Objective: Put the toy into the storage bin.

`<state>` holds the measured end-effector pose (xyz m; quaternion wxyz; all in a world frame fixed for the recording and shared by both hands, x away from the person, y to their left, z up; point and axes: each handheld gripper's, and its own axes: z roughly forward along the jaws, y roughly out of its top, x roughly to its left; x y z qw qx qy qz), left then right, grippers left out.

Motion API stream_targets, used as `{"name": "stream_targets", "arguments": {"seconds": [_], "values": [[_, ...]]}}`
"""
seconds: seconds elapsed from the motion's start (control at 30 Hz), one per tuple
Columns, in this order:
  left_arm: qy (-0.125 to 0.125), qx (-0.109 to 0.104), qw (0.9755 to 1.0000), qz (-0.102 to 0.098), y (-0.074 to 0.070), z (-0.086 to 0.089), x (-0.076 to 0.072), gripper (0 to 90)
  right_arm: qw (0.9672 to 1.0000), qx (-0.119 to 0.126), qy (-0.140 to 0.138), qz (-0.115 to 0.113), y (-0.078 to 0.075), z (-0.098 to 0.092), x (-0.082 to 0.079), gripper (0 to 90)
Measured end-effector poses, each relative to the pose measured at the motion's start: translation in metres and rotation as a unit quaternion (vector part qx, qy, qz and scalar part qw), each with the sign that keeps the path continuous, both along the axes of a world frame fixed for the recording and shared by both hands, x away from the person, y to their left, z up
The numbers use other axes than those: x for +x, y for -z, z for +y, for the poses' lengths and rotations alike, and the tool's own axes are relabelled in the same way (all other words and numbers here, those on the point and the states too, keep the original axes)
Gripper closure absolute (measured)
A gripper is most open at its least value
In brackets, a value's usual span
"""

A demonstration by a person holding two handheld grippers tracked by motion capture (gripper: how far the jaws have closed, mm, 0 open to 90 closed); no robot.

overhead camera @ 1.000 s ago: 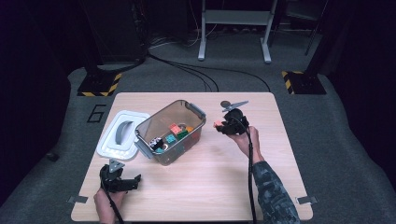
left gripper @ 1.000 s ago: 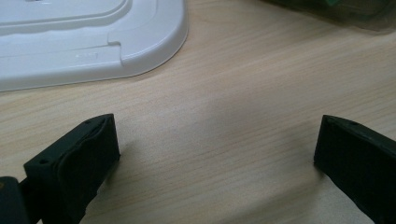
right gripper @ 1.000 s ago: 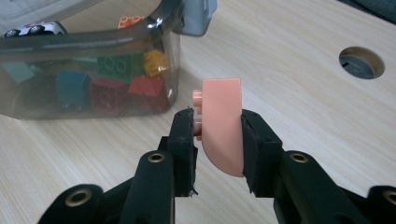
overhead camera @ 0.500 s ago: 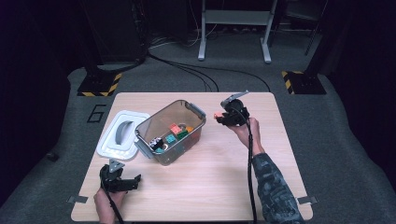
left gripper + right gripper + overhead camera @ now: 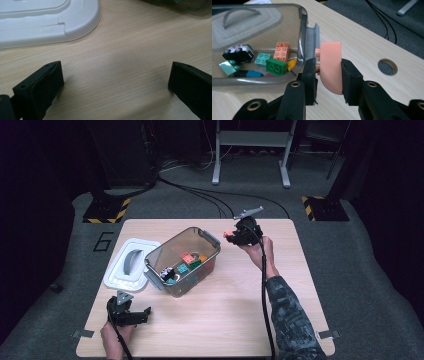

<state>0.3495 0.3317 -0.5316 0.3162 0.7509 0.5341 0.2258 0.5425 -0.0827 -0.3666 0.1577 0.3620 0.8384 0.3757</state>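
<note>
Salmon-pink brick (image 5: 331, 67) sat clamped in the right claw (image 5: 329, 68), raised just outside the rim of the clear bin (image 5: 210, 238), which already held several toys; dropping it in remained. Left claw (image 5: 115, 80) rested apart on the surface (image 5: 230, 320), holding nothing.

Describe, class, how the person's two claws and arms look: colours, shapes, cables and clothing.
Each claw, the left claw and the right claw, is black with two blocky jaws on arms with round pivot holes. Each carries a grey three-cornered plate on top and trails a black cable. The right arm wears a dark patterned sleeve.
</note>
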Motion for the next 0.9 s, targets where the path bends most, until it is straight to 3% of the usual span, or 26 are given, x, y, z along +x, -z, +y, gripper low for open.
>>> {"name": "stream_targets", "arguments": {"seconds": [0.13,0.3,0.67,0.9], "values": [[0.0,0.0,1.0,-0.001,0.0,0.0,0.0,0.0,0.9996,0.015,-0.022,-0.005,-0.009,0.017,0.001,68.0],[0.0,0.0,1.0,-0.001,0.0,0.0,0.0,0.0,0.999,0.014,-0.043,0.003,-0.011,0.036,-0.002,67.9],[0.0,0.001,1.0,0.001,0.0,0.0,0.0,0.0,0.9965,-0.014,-0.073,0.038,0.009,0.065,-0.005,67.6],[-0.005,-0.004,1.0,-0.005,0.001,-0.001,0.0,0.0,0.9956,-0.02,-0.074,0.054,0.014,0.068,-0.007,66.8]]}}
